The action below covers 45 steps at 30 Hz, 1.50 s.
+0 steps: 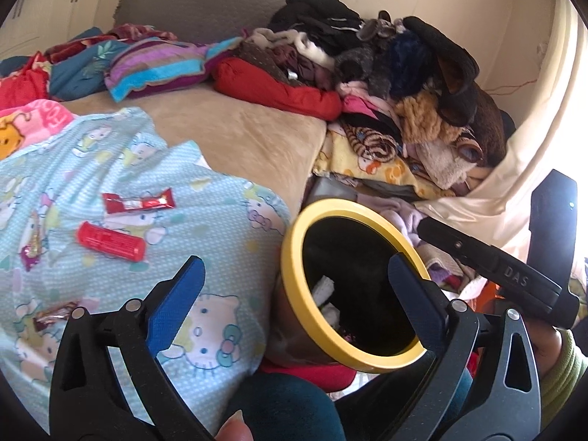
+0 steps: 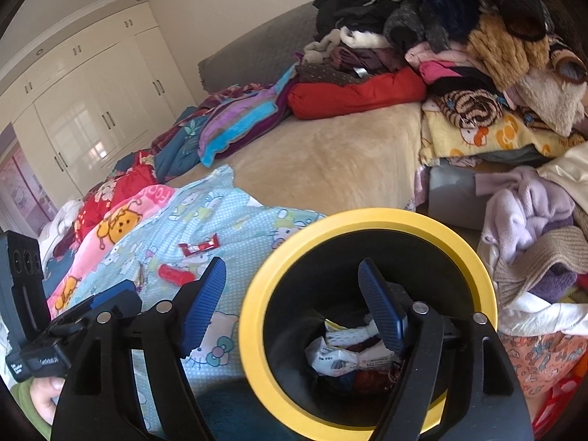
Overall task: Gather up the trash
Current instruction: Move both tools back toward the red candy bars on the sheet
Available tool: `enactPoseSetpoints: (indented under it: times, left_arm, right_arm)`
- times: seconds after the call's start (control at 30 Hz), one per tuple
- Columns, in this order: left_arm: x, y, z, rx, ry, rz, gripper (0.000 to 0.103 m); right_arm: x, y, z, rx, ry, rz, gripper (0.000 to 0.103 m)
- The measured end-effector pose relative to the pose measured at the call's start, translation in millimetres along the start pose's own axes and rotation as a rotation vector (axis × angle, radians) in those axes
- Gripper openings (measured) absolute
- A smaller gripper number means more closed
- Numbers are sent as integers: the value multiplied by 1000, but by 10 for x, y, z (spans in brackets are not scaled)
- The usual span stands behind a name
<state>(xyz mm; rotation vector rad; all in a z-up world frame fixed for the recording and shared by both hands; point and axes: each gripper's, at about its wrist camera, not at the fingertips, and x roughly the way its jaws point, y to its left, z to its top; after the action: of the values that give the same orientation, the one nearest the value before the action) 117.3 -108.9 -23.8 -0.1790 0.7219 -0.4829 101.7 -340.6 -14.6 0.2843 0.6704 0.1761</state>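
Note:
A black bin with a yellow rim (image 1: 294, 250) (image 2: 257, 294) stands beside the bed, with crumpled wrappers (image 2: 341, 352) inside. On the light-blue Hello Kitty blanket (image 1: 110, 169) lie a flat red wrapper (image 1: 137, 201) (image 2: 199, 248), a red cylindrical packet (image 1: 110, 245) (image 2: 175, 275), a foil wrapper (image 1: 53, 316) and a small pink wrapper (image 1: 32, 251). My left gripper (image 1: 294, 301) is open and empty; its right finger overlaps the bin mouth. My right gripper (image 2: 294, 308) is open and empty, one finger over the bin opening. The right gripper's body shows in the left wrist view (image 1: 514, 275).
A tall pile of clothes and plush items (image 1: 404, 73) (image 2: 459, 36) covers the bed's far right. Folded blankets (image 1: 154, 62) lie at the back left on the beige bed cover (image 2: 330, 161). White wardrobes (image 2: 92, 110) line the left wall. More clothes (image 2: 533, 239) lie right of the bin.

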Motion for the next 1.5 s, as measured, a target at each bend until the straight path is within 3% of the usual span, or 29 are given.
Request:
enactPoseSetpoints:
  times: [1.0,1.27,1.5]
  left_arm:
    - [-532,1102,-59,-141,-98,185,92]
    - [-551,1516,-237,-152,-40,255,92]
    - [-479,1779,-422,-136,35,246,92]
  right_arm:
    - [513,1131,-98,-228,71,143,74]
    - [926,1405,-126,-312,145,160,74]
    - [1290,1623,-129,-350,200,174,74]
